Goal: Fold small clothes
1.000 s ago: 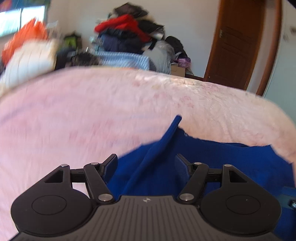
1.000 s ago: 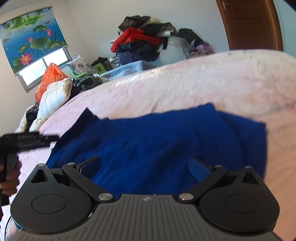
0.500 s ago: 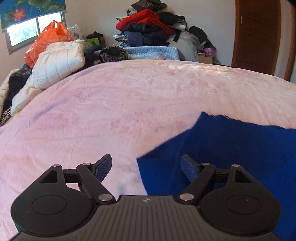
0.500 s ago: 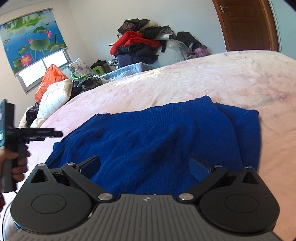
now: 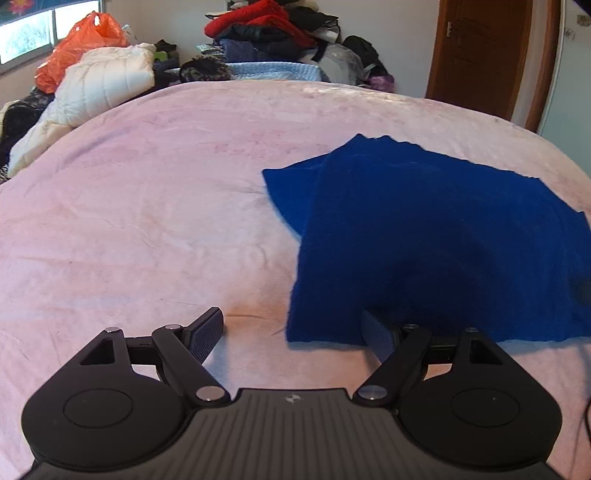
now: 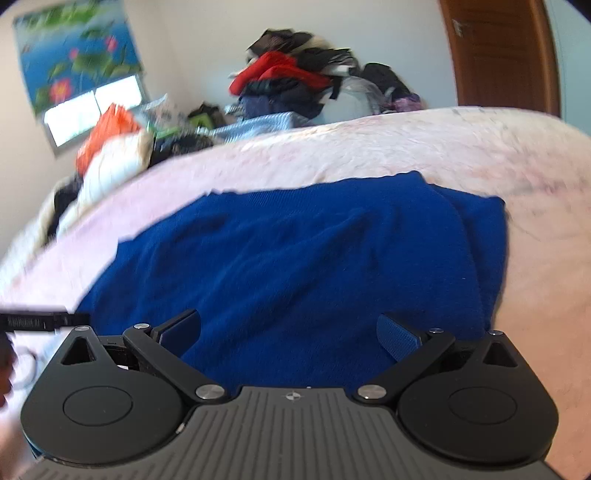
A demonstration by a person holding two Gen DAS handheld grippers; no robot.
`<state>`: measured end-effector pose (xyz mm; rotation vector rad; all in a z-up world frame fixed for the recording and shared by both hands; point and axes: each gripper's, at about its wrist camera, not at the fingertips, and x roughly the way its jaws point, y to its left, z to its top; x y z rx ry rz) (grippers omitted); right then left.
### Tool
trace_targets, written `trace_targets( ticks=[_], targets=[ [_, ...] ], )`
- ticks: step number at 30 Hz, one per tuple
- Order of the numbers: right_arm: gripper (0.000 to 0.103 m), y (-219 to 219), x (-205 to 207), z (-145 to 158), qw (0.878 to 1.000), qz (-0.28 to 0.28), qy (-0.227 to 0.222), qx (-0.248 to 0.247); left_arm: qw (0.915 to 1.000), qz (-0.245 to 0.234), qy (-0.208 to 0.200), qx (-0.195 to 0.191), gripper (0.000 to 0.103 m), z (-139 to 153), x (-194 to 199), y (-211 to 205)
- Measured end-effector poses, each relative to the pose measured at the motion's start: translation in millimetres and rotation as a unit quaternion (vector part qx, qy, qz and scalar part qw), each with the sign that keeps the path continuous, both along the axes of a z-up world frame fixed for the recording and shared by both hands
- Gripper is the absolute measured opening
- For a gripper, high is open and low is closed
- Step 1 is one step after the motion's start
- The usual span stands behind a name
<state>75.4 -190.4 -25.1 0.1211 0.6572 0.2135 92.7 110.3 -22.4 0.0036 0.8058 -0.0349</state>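
A blue knit garment [image 5: 436, 236] lies folded flat on the pink bed cover [image 5: 147, 206]. It also shows in the right wrist view [image 6: 295, 266], blurred. My left gripper [image 5: 293, 332] is open and empty, just off the garment's near left corner, with its right finger at the cloth's edge. My right gripper [image 6: 291, 332] is open and empty, low over the garment's near edge. The left gripper's body [image 6: 44, 321] shows at the left edge of the right wrist view.
A white quilt [image 5: 99, 85] and an orange bag [image 5: 81, 44] lie at the bed's far left. A heap of clothes [image 5: 273, 33] stands behind the bed. A brown door [image 5: 484, 55] is at the far right.
The left gripper has drawn back and to the left, off the garment, which now lies flat. The right wrist view has shifted and blurred; the garment lies smoother.
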Motion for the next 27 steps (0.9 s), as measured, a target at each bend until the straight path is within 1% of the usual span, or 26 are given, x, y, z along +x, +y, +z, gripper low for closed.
trace_targets(
  ticks=[2,4,6,9,11,15,18,22,27],
  targets=[
    [0.102,4,1,-7,0.999,-0.015,0.013,-0.045,0.9998,0.018,0.004,-0.01,0.082,-3,1,11],
    [0.102,8,-2,-7,0.997,-0.022,0.01,-0.069,0.9989,0.04,0.008,-0.024,0.082,-4,0,23],
    [0.102,14,-7,0,0.997,-0.027,0.003,-0.065,0.9984,0.047,0.005,-0.031,0.082,0,-3,27],
    [0.102,29,-14,11,0.999,0.006,-0.019,-0.044,0.9986,0.051,-0.014,0.004,0.082,8,-11,16],
    [0.102,45,-17,15,0.998,0.031,-0.027,-0.052,0.9987,0.042,-0.021,0.019,0.082,11,-15,5],
    [0.102,71,-22,17,0.994,0.065,-0.031,-0.081,0.9991,0.032,-0.02,0.017,0.082,12,-19,-10],
    [0.102,79,-27,18,0.994,0.065,-0.025,-0.08,0.9991,0.03,-0.02,0.023,0.082,12,-21,-16],
    [0.102,75,-29,18,0.996,0.048,-0.016,-0.068,0.999,0.029,-0.021,0.026,0.082,12,-23,-20],
    [0.102,73,-34,15,0.996,0.048,-0.024,-0.07,0.999,0.03,-0.016,0.03,0.082,11,-22,-22]
  ],
)
